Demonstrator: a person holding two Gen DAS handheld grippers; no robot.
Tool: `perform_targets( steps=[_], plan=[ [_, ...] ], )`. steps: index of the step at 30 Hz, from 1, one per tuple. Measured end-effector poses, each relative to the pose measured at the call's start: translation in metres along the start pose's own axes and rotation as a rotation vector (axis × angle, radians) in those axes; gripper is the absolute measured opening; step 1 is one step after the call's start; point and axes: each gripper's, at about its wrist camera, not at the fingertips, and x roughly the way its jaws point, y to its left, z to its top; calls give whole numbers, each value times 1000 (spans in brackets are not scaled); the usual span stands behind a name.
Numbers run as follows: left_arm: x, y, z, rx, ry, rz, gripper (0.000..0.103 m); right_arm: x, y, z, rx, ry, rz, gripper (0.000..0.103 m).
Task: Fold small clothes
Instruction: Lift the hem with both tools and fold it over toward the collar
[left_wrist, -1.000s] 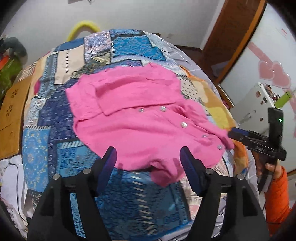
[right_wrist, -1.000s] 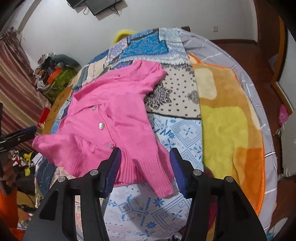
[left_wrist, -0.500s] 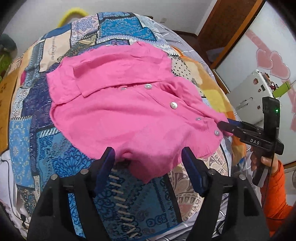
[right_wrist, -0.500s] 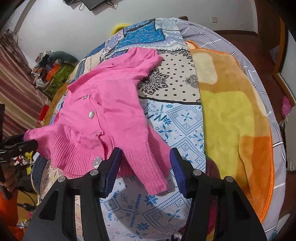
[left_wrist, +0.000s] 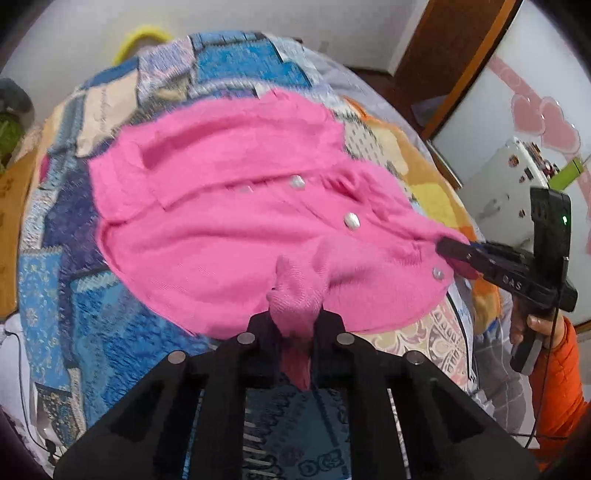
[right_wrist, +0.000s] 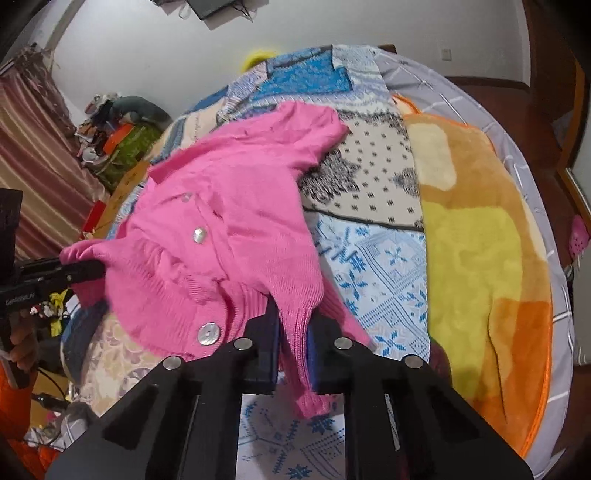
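Note:
A pink buttoned cardigan (left_wrist: 221, 221) lies spread on a patchwork quilt (left_wrist: 74, 314). My left gripper (left_wrist: 295, 321) is at its near edge, jaws closing, pads pinching a bunched fold of pink knit. The right gripper (left_wrist: 448, 254) shows at the right of this view, clamped on the hem corner by the lowest button. In the right wrist view the cardigan (right_wrist: 240, 221) drapes toward my right gripper (right_wrist: 293, 321), whose jaws are closing on a ribbed pink strip between the pads. The left gripper (right_wrist: 96, 271) holds the cloth's far left corner.
A plush orange and yellow blanket (right_wrist: 480, 240) covers the bed's right side. A hand in an orange sleeve (left_wrist: 554, 369) holds the right gripper's handle. A cluttered shelf (right_wrist: 118, 140) and striped curtain stand beyond the bed's left edge.
Both grippers stood open over the cardigan's edge; now each has its jaws together on pink cloth. The left one has sunk closer, and the knit has bunched up at both grips.

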Motion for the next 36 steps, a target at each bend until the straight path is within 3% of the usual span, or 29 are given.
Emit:
perform_targets(
  steps=[9, 15, 24, 28, 36],
  plan=[
    [-71, 46, 16, -103, -221, 89, 10, -45, 21, 25, -29, -150, 23, 6],
    [-120, 82, 16, -196, -352, 109, 10, -74, 38, 43, -56, -256, 32, 6],
    [-157, 102, 37, -228, -464, 128, 10, -93, 76, 77, -132, -357, 100, 6],
    [-152, 110, 55, -239, -468, 148, 10, -84, 86, 102, -158, -377, 93, 6],
    [-99, 140, 99, -276, -365, 194, 10, -34, 80, 160, -128, -345, 39, 6]
  ],
)
